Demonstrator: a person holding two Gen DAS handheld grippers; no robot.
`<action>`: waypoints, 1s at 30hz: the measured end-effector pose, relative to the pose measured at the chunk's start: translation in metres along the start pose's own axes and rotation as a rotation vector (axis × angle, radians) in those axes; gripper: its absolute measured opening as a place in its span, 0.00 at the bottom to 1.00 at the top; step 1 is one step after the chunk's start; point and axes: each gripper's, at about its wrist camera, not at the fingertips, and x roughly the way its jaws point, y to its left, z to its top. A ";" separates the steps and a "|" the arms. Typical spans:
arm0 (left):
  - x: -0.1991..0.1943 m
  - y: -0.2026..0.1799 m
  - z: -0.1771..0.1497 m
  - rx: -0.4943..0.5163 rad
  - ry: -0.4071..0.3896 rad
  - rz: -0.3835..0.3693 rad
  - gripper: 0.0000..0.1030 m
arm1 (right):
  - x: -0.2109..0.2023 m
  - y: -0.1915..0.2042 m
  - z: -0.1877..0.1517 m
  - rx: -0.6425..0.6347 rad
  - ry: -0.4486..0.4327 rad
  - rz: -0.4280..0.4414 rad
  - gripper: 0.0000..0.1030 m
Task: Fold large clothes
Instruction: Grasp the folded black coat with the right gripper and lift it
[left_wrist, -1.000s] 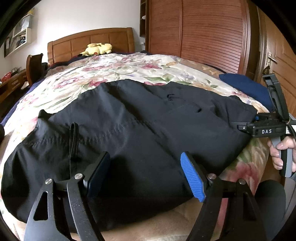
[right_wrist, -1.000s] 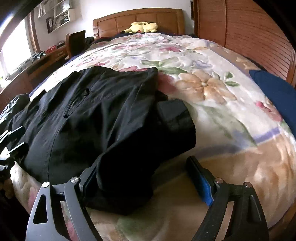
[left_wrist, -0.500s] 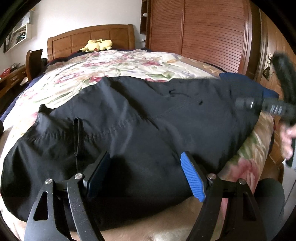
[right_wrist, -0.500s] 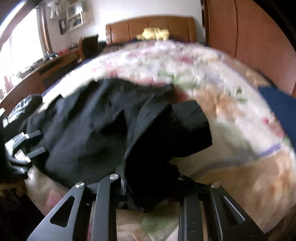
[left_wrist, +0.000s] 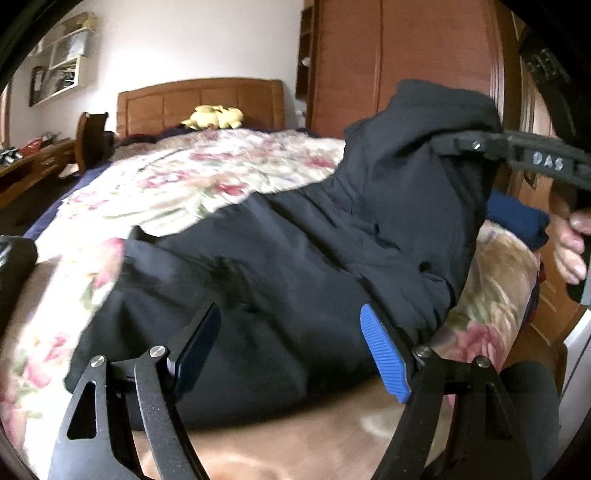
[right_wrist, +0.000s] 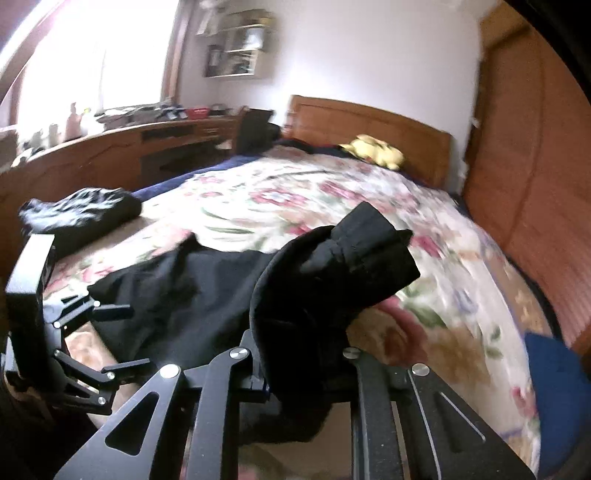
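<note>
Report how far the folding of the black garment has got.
Done: nothing folded yet; the large black fabric garment mostly lies spread on the floral bedspread. In hand: the right tool, jaws just closing, grips and lifts one end. Left: the open left tool grips nothing; every fold remains.

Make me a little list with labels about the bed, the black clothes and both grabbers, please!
place: bed with a floral blanket
garment: black jacket, mostly lying on the blanket
right gripper: its jaws have just been closing, now clamped on the jacket's edge, lifting it
left gripper: open above the jacket, holding nothing
by the headboard: yellow plush toy
near edge: folded navy cloth
</note>
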 end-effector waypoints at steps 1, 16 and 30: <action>-0.008 0.007 -0.001 -0.006 -0.013 0.012 0.77 | 0.003 0.007 0.002 -0.014 -0.003 0.012 0.16; -0.080 0.121 -0.027 -0.219 -0.094 0.176 0.77 | 0.064 0.122 0.053 -0.162 -0.027 0.235 0.13; -0.092 0.156 -0.048 -0.265 -0.090 0.251 0.77 | 0.118 0.141 0.021 -0.242 0.173 0.388 0.20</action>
